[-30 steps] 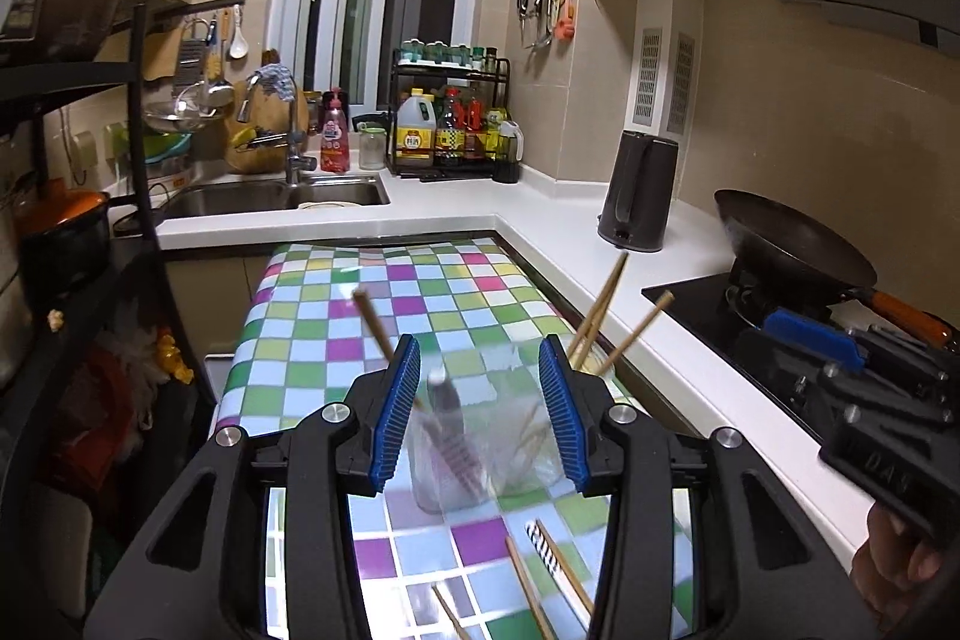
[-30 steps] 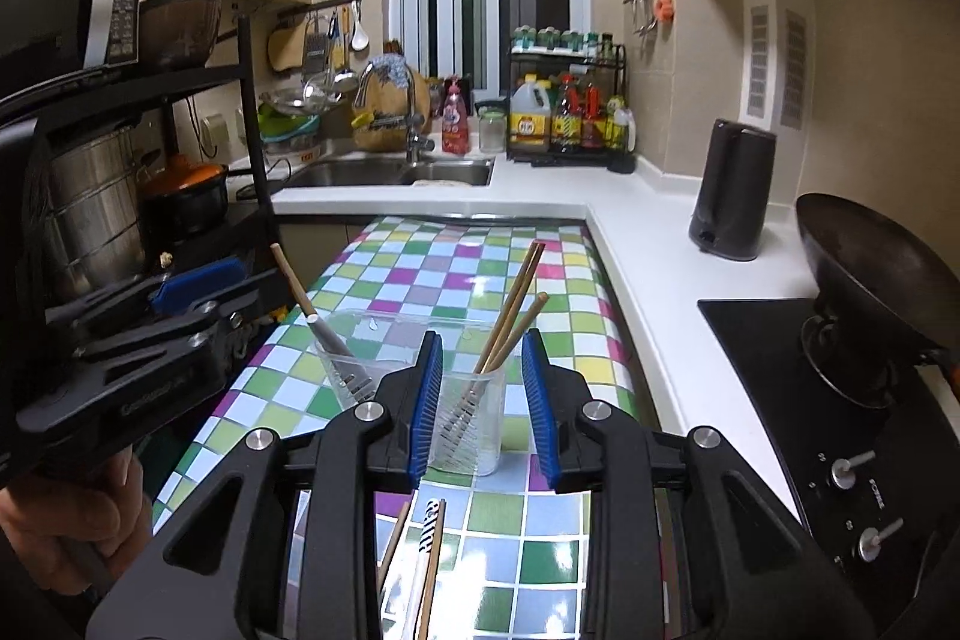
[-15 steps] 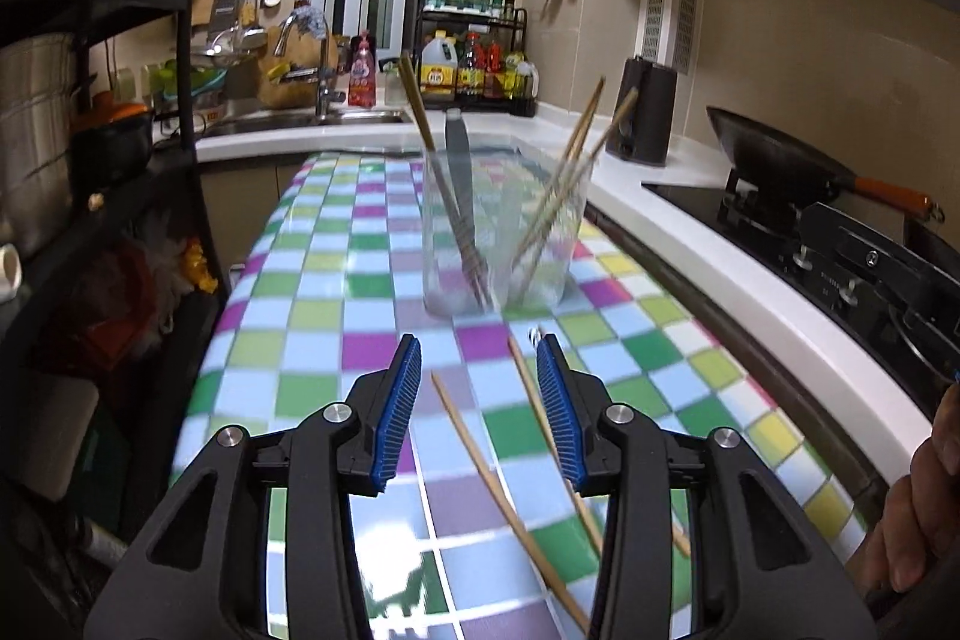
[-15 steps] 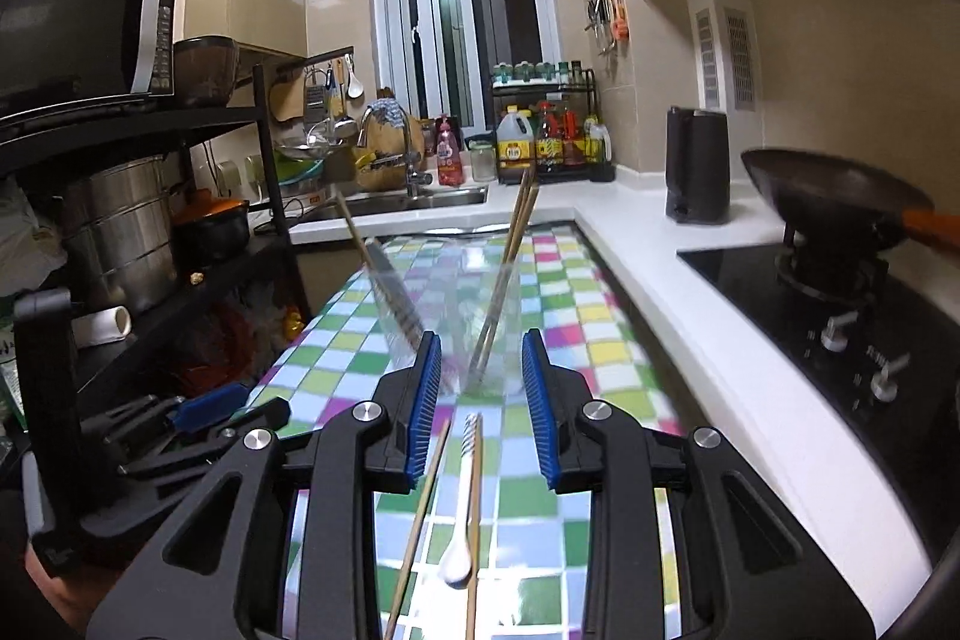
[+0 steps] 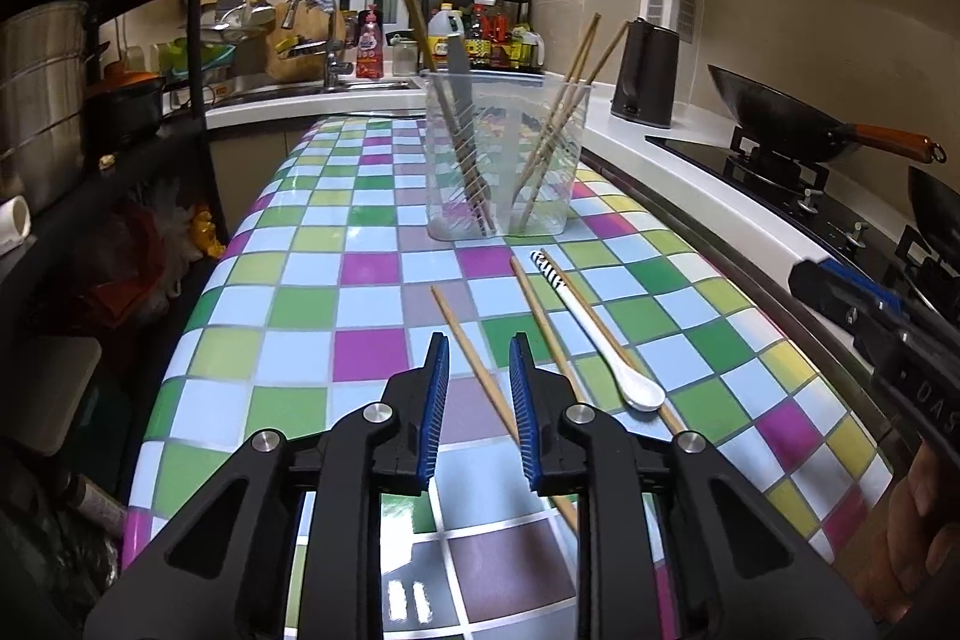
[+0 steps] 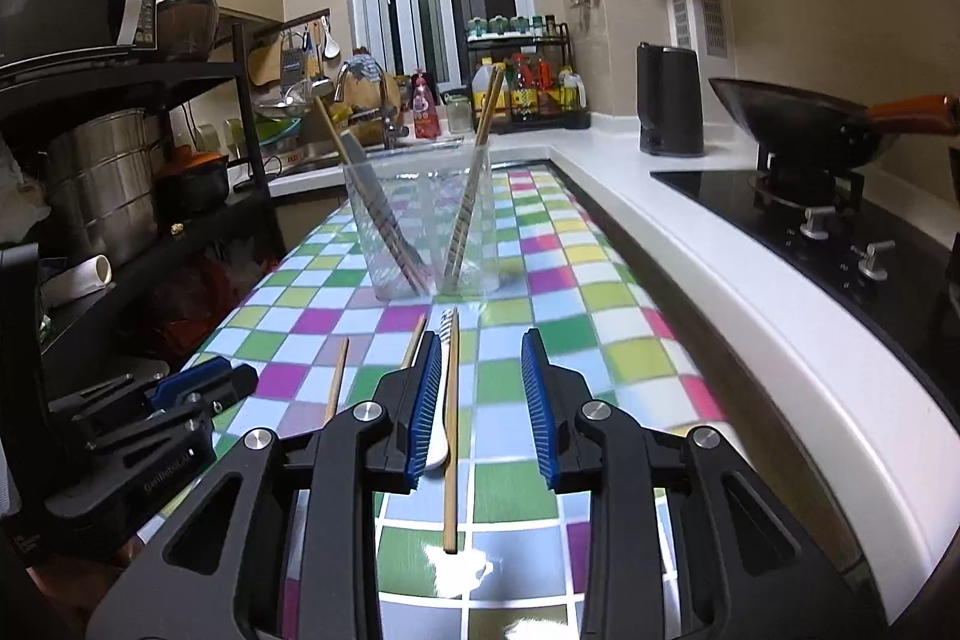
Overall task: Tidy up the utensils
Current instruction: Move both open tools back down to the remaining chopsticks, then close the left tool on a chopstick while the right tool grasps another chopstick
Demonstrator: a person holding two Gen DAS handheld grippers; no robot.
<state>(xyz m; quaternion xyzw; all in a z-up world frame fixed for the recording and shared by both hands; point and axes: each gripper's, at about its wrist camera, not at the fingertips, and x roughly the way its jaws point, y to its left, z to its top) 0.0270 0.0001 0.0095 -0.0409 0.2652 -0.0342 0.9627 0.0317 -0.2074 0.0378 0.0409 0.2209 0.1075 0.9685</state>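
Left gripper (image 5: pixel 478 370) closing around a chopstick (image 5: pixel 474 361) lying flat on the checkered table (image 5: pixel 270 304), right gripper (image 6: pixel 479 370) parted over another chopstick (image 6: pixel 450 400); risk: pads skid, stick rolls against spoon (image 5: pixel 606 346).

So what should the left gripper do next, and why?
Probably finish closing on the chopstick and lift it toward the cup. The left gripper straddles that stick on the table, its jaws closing but not yet touching it.
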